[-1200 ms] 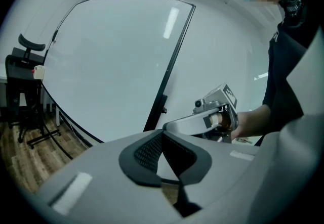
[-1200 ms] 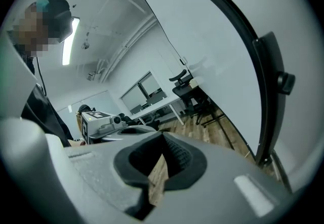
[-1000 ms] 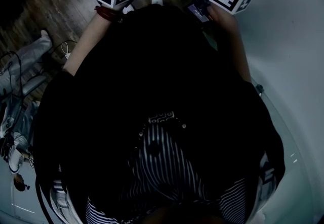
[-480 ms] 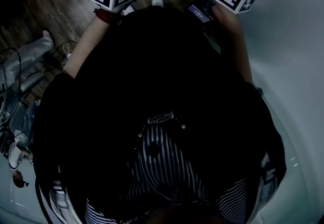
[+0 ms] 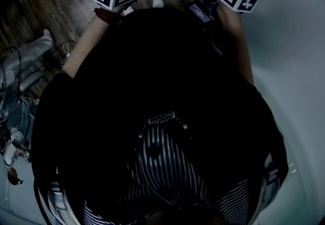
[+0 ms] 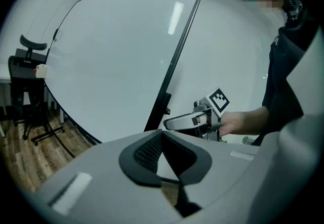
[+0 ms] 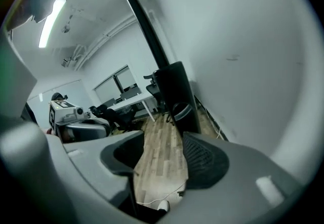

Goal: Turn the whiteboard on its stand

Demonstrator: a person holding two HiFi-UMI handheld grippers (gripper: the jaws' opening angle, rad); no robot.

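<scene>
The whiteboard (image 6: 116, 56) fills the left gripper view as a big white panel, with its dark frame edge (image 6: 174, 61) running down to a clamp. In the right gripper view the whiteboard (image 7: 243, 41) is close on the right, beside the black stand post (image 7: 174, 96). My right gripper (image 7: 162, 148) has just been opening. Its jaws stand wide apart with only floor between them, just left of the board. My left gripper (image 6: 162, 134) has its pads meeting at the tips, with nothing seen in them. It points at the board from farther off. The right gripper (image 6: 197, 119) shows there near the frame.
A black office chair (image 6: 25, 81) stands on the wooden floor (image 6: 30, 152) left of the board. Desks and chairs (image 7: 126, 101) line the far side of the room. A white cable (image 7: 162, 195) lies on the floor under the right gripper. More cables (image 5: 12, 66) trail at the left.
In the head view the right gripper's marker cube has shifted a little to the right, toward the board. The left cube has barely moved.
</scene>
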